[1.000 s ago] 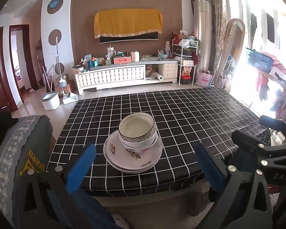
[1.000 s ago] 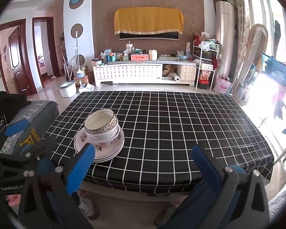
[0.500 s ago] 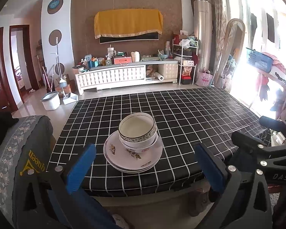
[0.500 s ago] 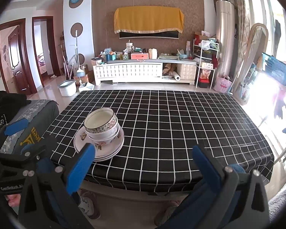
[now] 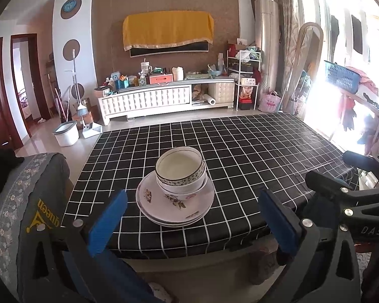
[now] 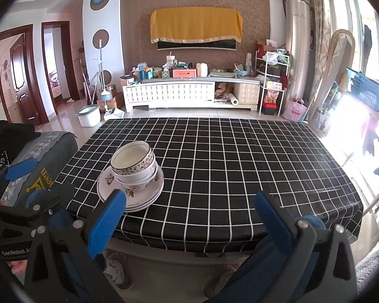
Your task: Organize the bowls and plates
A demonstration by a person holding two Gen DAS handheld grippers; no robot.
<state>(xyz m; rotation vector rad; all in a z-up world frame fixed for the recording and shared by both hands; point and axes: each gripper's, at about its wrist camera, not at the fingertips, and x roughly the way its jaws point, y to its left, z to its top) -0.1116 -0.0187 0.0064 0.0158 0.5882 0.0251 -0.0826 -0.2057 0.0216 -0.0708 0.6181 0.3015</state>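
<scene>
Blue pads of my left gripper (image 5: 193, 221) are spread wide and hold nothing. My right gripper (image 6: 189, 223) is wide open too, with nothing in it. Both hang off the near edge of the table (image 5: 252, 151), not touching it. Past that edge sit the plates (image 5: 175, 205), stacked, with the bowls (image 5: 180, 174) nested on top. The stack is right in front of my left gripper. From my right one it lies off to the left, so my left is nearer, I think.
</scene>
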